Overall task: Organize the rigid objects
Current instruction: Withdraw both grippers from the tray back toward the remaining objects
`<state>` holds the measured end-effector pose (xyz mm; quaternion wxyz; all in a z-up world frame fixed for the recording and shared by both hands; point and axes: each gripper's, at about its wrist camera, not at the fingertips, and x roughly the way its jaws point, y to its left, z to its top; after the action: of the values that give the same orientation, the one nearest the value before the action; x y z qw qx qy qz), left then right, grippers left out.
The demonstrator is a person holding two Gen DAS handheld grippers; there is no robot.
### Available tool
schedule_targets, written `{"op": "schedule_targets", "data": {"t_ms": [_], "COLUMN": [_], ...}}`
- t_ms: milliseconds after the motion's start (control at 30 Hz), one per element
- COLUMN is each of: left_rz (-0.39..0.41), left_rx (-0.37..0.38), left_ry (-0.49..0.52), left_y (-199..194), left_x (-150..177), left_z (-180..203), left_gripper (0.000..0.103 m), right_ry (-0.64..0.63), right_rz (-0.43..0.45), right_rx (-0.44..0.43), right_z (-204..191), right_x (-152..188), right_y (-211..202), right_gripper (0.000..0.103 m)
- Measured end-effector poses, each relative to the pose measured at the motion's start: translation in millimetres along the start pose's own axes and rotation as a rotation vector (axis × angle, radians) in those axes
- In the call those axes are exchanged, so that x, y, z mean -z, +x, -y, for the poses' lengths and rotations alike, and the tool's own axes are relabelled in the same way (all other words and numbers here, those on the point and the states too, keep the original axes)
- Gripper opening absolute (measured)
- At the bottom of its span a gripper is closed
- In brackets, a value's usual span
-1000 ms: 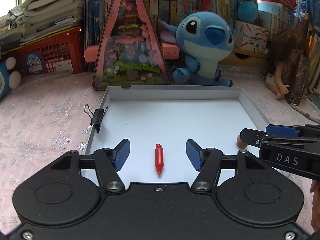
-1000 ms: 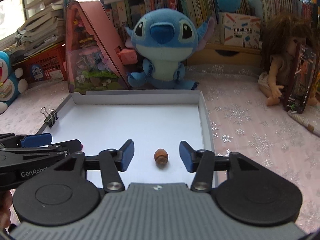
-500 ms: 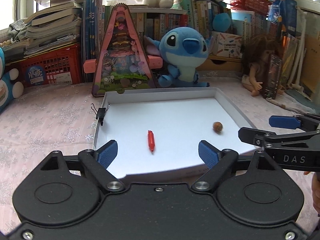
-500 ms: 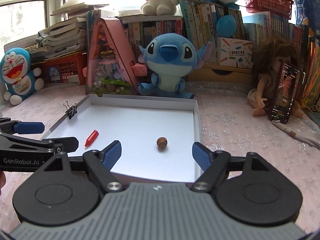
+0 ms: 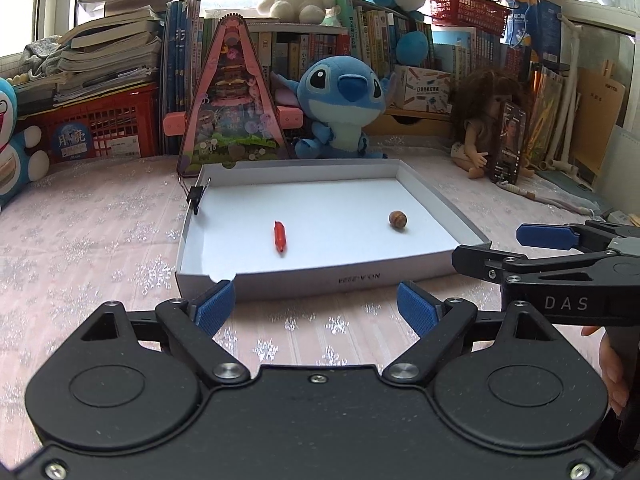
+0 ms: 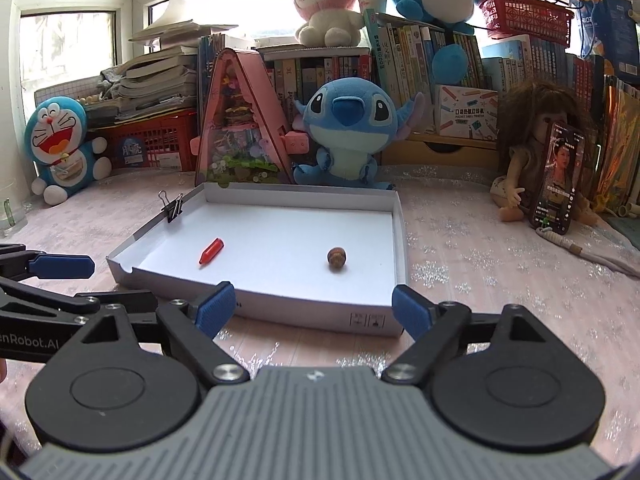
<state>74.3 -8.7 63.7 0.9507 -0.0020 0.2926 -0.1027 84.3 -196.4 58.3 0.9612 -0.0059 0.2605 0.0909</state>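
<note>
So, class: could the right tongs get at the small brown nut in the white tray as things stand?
Probably yes: the right tongs are open and empty, and the small brown nut lies uncovered beyond the white cardboard tray's low front wall.

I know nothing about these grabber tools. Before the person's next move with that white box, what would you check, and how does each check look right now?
1. Left gripper jaws wide, nothing between them: ok.
2. Right gripper jaws wide, nothing between them: ok.
3. Red crayon lying inside the white box: ok.
4. Brown nut lying inside the box, apart from the crayon: ok.
5. Binder clip clipped onto the box's left wall: ok.
6. More things left to sort: cannot tell.
</note>
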Motion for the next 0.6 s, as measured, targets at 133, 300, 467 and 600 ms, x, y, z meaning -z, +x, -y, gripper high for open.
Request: {"op": "schedule_targets", "data": {"t_ms": [133, 300, 467, 600], "left_rz": [-0.009, -0.012, -0.013, -0.019], "left_rx": [-0.010, -0.015, -0.016, -0.019], "left_ry": [0.000, -0.004, -0.012, -0.009], "left_y": [-3, -6, -10, -11], "left_x": [8, 13, 16, 20], "left_z": [-1, -5, -8, -8], "left_gripper": [0.087, 0.087, 0.087, 0.087], "right_ry": [-0.001, -0.006, -0.032, -0.042], "right_rz": [-0.001, 0.001, 0.008, 0.008], "right_rx": [0.003, -0.003, 0.000, -0.001], "right_z": [-3, -7, -12, -14], "right_x": [6, 11, 13, 16], "right_y": [-4, -8, -11, -12], "right_gripper": [0.092, 0.092, 0.093, 0.094]}}
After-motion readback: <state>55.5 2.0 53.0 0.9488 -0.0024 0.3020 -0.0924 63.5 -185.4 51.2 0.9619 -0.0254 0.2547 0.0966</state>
